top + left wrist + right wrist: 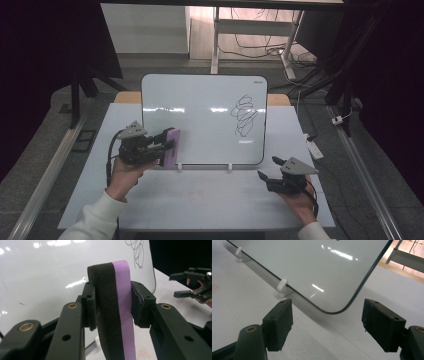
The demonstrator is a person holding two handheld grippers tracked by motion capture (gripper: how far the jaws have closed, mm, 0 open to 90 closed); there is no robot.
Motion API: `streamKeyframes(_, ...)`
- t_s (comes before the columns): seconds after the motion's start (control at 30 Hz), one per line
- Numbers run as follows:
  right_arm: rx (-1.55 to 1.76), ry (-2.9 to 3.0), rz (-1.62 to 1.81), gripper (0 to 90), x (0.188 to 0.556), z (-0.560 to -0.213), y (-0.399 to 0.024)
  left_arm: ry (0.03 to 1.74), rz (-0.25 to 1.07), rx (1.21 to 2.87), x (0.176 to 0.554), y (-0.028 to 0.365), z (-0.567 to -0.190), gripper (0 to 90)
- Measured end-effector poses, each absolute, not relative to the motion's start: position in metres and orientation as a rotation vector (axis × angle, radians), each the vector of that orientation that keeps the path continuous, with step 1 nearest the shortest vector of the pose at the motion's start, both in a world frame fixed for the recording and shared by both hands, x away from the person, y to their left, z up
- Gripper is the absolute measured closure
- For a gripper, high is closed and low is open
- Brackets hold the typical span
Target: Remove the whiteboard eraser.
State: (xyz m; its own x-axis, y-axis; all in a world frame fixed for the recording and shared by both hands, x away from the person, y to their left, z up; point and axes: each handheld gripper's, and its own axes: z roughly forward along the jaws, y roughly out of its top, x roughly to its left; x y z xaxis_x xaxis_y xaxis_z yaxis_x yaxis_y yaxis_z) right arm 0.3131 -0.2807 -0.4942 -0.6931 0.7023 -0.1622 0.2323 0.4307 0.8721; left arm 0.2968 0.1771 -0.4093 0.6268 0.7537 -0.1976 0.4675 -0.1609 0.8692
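One whiteboard [200, 120] stood propped mid-table, scribble [244, 115] at its 3 o'clock. Your left gripper [167, 146] pinched the purple eraser [172, 147] at the board's 8 o'clock corner; your right gripper [267, 169], jaws spread and holding nothing, sat at 5 o'clock.

The left tongs [113, 308] are closed on an eraser [116, 315]. The eraser stands upright between the two pads, with its black felt side on the left and its purple side on the right. Behind it is the whiteboard [50, 277], with a black scribble [137, 252] near its top right corner. At the right, above the white table [172, 297], the right tongs [181, 285] stand apart.
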Motion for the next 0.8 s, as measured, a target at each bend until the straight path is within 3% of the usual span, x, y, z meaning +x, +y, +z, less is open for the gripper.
streamKeyframes(0.8, 0.763, 2.193, 1.335, 24.7, 0.304, -0.484, -0.26, 0.914, 0.258, 1.885, 0.297, 0.118, -0.446, 59.3)
